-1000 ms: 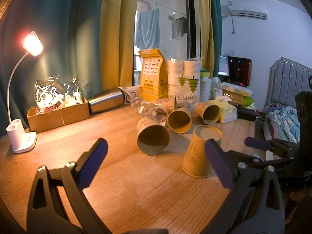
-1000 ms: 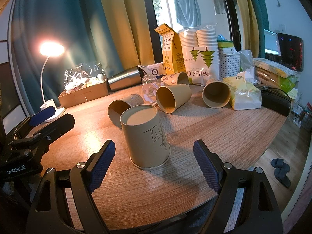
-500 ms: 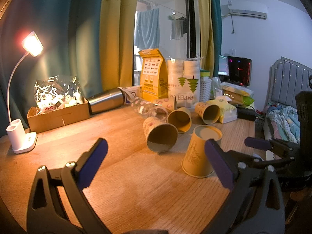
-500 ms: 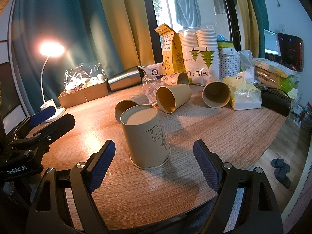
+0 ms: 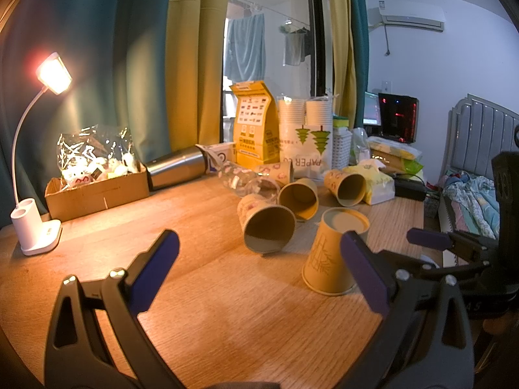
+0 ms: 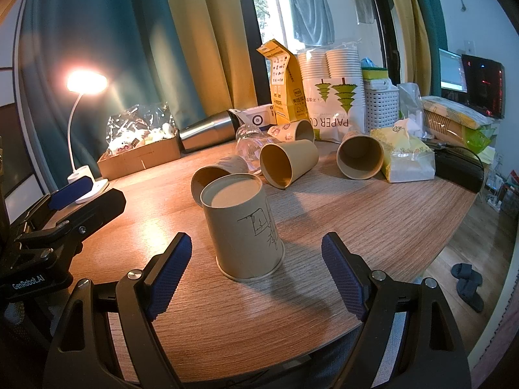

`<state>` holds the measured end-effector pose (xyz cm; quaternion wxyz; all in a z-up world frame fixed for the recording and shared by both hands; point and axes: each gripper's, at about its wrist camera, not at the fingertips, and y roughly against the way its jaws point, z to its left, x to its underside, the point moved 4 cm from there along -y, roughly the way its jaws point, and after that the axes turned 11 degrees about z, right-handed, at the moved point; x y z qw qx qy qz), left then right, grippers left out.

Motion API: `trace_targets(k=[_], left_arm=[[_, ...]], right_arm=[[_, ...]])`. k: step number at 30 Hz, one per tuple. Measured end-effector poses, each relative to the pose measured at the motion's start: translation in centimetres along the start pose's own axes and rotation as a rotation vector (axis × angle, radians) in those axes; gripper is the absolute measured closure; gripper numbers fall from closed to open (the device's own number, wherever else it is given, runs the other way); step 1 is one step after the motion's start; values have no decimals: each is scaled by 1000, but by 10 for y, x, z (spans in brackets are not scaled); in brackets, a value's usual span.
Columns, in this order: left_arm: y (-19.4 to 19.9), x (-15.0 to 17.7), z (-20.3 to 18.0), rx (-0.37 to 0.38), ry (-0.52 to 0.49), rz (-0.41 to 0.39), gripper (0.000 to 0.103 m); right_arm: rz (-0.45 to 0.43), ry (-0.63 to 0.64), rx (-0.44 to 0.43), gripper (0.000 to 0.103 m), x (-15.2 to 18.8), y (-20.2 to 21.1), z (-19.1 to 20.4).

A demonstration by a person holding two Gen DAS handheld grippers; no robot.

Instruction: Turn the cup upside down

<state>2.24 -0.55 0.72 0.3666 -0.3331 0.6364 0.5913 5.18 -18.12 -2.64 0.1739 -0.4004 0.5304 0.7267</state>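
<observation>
A tan paper cup (image 6: 243, 227) stands upside down on the wooden table (image 6: 356, 220), also in the left wrist view (image 5: 334, 253). My right gripper (image 6: 256, 272) is open, its fingers either side of the cup's base and a little short of it. My left gripper (image 5: 259, 275) is open and empty over bare table, left of that cup. Several paper cups lie on their sides behind: one (image 5: 267, 227) near the upside-down cup, more (image 6: 287, 162) (image 6: 360, 157) further back.
A lit desk lamp (image 5: 35, 227) and a cardboard box (image 5: 97, 188) stand at the left. A steel flask (image 5: 176, 171), a clear glass (image 5: 246, 183), a yellow carton (image 5: 254, 129) and packs of paper cups (image 6: 331, 97) crowd the back. The table edge (image 6: 421, 259) runs on the right.
The nearest cup lying on its side has rolled to the right, toward the upside-down cup. Both grippers and the upside-down cup have stayed put.
</observation>
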Motion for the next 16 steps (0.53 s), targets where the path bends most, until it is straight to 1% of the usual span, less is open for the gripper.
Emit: trace_targets(k=[16], left_arm=[[1,1,1,9,-3,-9,2]], right_arm=[[-1,0,-3,18,-1,0,0]])
